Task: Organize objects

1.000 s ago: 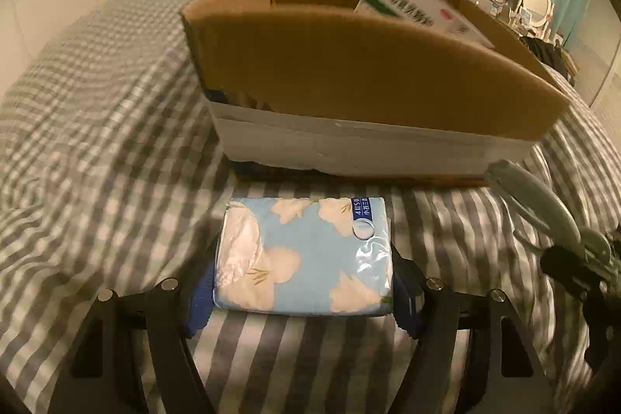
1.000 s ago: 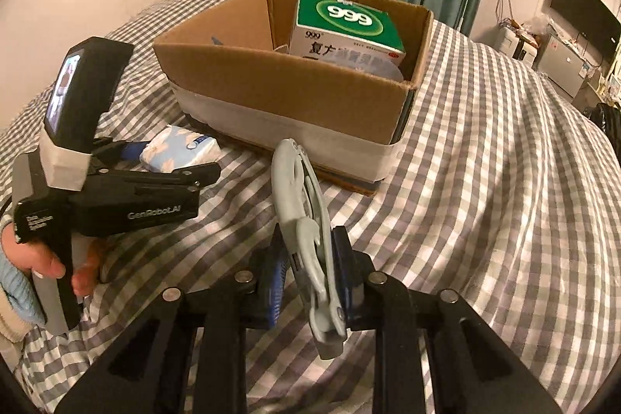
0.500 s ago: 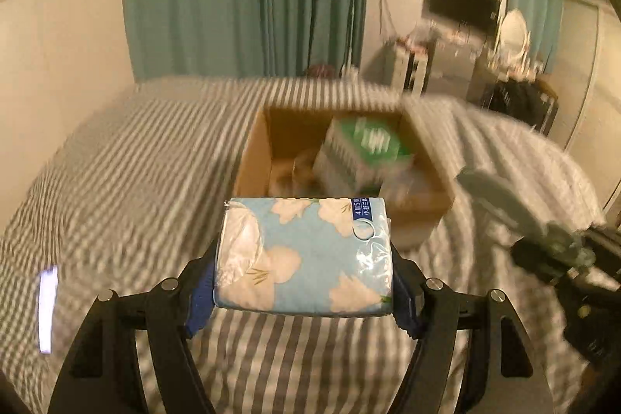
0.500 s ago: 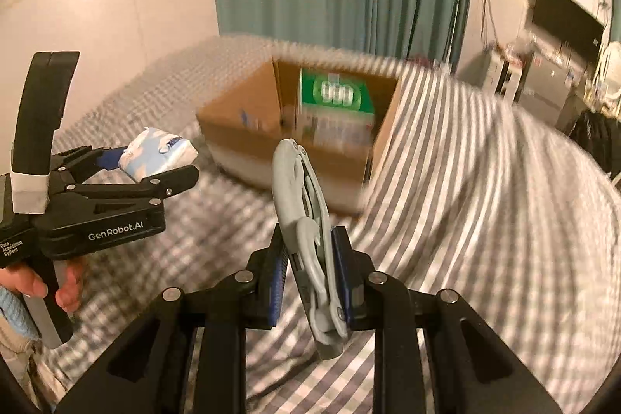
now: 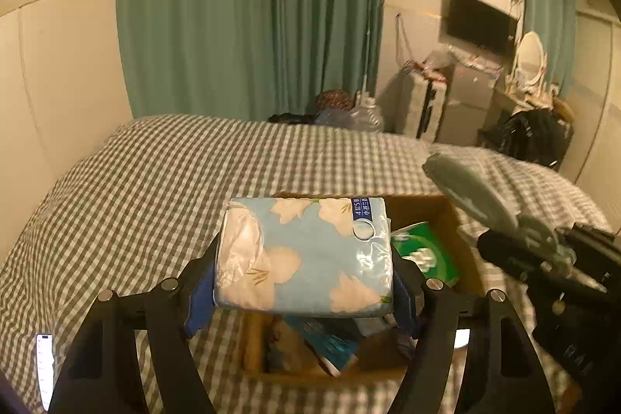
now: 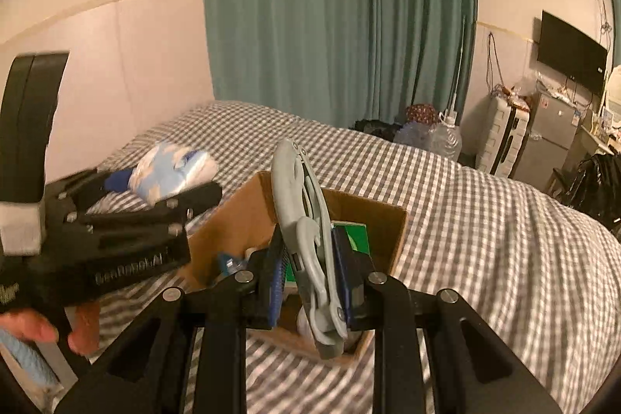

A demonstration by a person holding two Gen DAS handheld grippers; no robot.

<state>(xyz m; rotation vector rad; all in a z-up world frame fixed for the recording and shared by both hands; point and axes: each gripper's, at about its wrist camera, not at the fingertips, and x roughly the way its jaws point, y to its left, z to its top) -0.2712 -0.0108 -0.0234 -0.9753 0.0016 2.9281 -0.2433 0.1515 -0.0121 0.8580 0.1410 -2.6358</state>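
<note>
My left gripper [image 5: 302, 293] is shut on a light blue tissue pack with white flowers [image 5: 304, 255] and holds it in the air above the open cardboard box [image 5: 438, 208]; the pack also shows in the right wrist view [image 6: 170, 171]. My right gripper [image 6: 306, 282] is shut on a grey folding utility knife [image 6: 302, 220], held upright above the same box [image 6: 233, 220]. The knife appears at the right of the left wrist view [image 5: 477, 200]. Inside the box lie a green medicine carton [image 5: 425, 255] and other small packs.
The box sits on a bed with a grey checked cover [image 5: 155, 189]. A phone [image 5: 44, 371] lies on the bed at lower left. Green curtains [image 6: 337, 14], a TV [image 6: 570, 53] and furniture stand beyond the bed. The person's hand [image 6: 39, 328] holds the left gripper.
Both grippers rose from the bed level and moved forward over the box. The tissue pack was lifted off the bed cover. The box now lies below both grippers.
</note>
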